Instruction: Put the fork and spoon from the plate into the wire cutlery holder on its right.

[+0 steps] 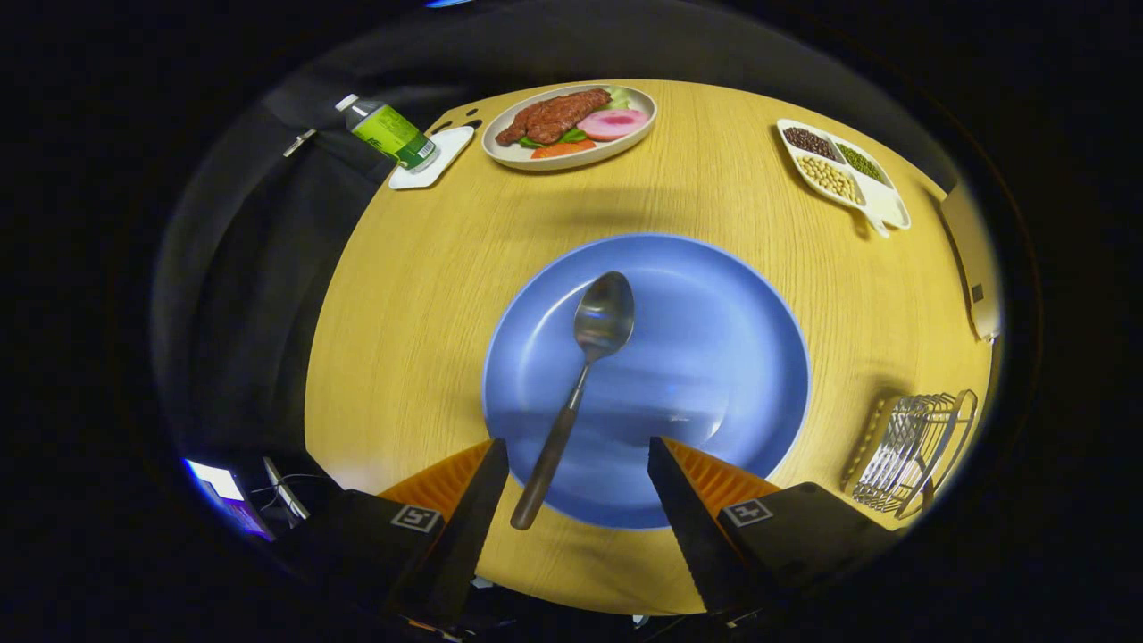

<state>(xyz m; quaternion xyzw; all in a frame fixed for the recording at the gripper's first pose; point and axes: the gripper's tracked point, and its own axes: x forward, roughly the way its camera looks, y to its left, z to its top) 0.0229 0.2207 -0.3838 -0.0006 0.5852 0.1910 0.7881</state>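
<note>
The spoon lies on the blue plate, its bowl near the plate's middle and its dark handle running back over the near rim, the handle's end resting just off the plate on the worktop. The tongs hang over that handle end, spread wide with nothing in them; the handle sits in the gap, nearer the left finger, and neither finger touches it. To the right of the plate, near the worktop's edge, stands the wire cutlery holder, with a dark handle showing among its wires. Beyond the plate sit a plate of food, a green-labelled bottle lying on a white coaster, and a white divided dish of beans.
</note>
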